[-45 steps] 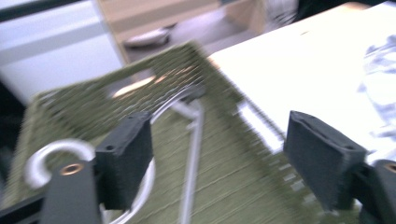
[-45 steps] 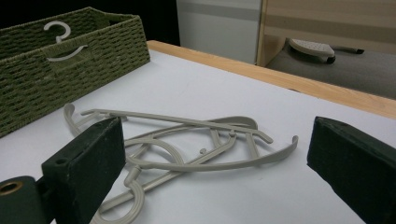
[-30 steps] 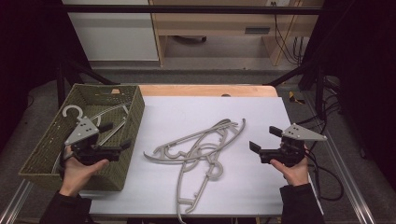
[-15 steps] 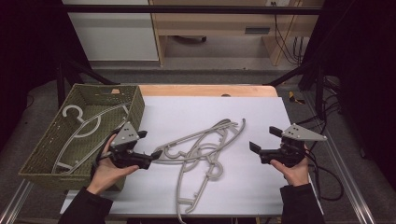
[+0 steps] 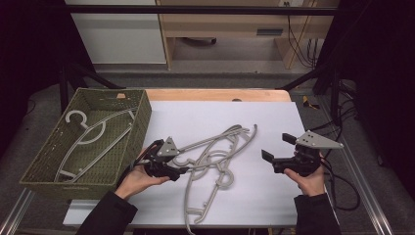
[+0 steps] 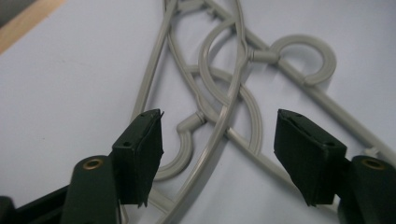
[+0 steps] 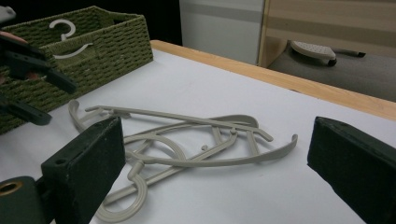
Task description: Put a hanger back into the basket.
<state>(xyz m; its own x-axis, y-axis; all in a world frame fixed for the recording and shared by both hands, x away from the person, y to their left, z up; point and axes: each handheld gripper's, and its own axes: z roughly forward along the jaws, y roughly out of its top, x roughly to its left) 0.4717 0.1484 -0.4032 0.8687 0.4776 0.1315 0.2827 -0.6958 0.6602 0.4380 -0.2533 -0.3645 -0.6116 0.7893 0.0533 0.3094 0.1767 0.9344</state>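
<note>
One grey hanger [image 5: 93,134] lies in the green basket [image 5: 142,117] — others tangle outside.

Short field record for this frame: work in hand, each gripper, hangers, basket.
work in hand: moving grey hangers from the table into the basket
left gripper: at the left end of the hanger pile, jaws just been closing, hanger bars between them, pads not yet pressing
right gripper: open, beside the pile, holding nothing
hanger pile: tangled grey hangers on the white table
basket: green woven, left of the table, one hanger inside
</note>
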